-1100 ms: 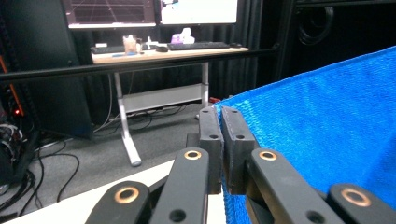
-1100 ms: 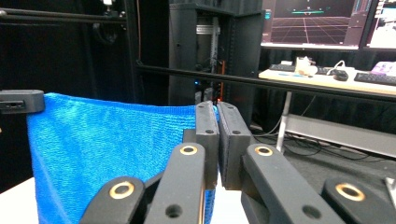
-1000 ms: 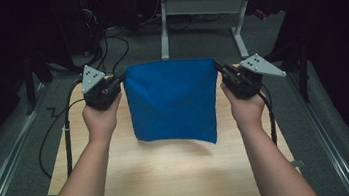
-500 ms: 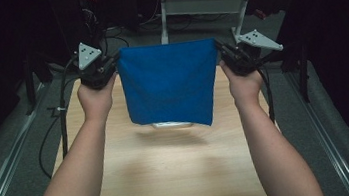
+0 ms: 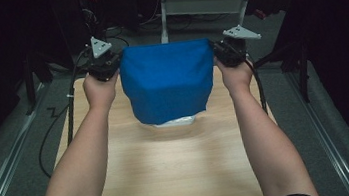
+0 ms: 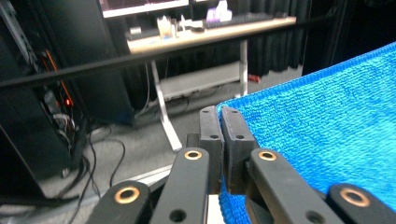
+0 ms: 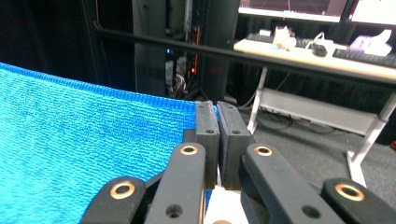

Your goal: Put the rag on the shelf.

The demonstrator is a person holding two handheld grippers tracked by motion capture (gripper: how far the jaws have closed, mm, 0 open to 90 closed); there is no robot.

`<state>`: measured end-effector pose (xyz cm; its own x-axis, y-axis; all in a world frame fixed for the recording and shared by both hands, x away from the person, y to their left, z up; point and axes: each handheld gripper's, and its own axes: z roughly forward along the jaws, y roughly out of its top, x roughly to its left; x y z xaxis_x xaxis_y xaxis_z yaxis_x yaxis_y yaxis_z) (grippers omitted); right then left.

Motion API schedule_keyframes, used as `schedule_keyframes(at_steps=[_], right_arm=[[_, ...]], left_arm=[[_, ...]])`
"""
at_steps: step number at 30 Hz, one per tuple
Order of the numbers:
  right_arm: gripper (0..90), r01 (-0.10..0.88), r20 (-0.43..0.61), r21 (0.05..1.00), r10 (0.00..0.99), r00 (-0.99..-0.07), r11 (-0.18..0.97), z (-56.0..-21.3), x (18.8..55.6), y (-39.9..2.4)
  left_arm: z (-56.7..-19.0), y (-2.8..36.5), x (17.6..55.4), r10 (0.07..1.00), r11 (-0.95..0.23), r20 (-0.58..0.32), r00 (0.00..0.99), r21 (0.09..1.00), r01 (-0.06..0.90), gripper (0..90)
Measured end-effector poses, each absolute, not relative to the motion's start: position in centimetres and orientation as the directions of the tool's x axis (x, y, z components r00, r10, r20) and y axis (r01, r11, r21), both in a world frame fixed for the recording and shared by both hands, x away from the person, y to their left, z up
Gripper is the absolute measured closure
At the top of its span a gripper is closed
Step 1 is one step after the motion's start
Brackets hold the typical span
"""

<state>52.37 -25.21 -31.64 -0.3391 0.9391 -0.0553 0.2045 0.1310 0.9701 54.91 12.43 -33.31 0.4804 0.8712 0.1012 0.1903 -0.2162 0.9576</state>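
Left gripper (image 5: 114, 66) and right gripper (image 5: 218, 54) each pinch a top corner of the blue cloth (image 5: 167, 81) in the upper middle. It hangs stretched between them above the worktop (image 5: 171, 169), its top edge running left to right, its lower edge over a white thing (image 5: 175, 121).

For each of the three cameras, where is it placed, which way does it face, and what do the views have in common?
High view: above the person's side, facing forward and down on the wooden table; both forearms, left hand-held gripper and right hand-held gripper show.
Left gripper view: rides on that gripper, looking along its shut jaws toward a far desk.
Right gripper view: likewise along its own shut jaws, desk behind.
Shared: the blue cloth, pinched at two corners.
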Motion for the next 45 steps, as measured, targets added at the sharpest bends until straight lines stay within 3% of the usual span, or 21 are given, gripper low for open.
schedule_keyframes(at_steps=[16,33,45], right_arm=[[88.9,0.389,0.010,0.912,0.941,-0.339,0.131,-40.0,53.0,-25.7],[88.8,0.453,0.055,0.883,0.933,-0.355,0.120,-44.3,50.1,-26.0],[88.8,0.494,0.027,0.850,0.921,-0.389,0.184,-46.6,50.3,-24.3]], left_arm=[[-42.5,11.7,55.1,0.840,-0.259,-0.005,0.542,0.875,0.410,87.9],[-47.4,11.6,52.2,0.805,-0.211,-0.126,0.580,0.853,0.477,87.8],[-49.4,11.6,52.0,0.799,-0.220,-0.147,0.584,0.832,0.510,87.8]])
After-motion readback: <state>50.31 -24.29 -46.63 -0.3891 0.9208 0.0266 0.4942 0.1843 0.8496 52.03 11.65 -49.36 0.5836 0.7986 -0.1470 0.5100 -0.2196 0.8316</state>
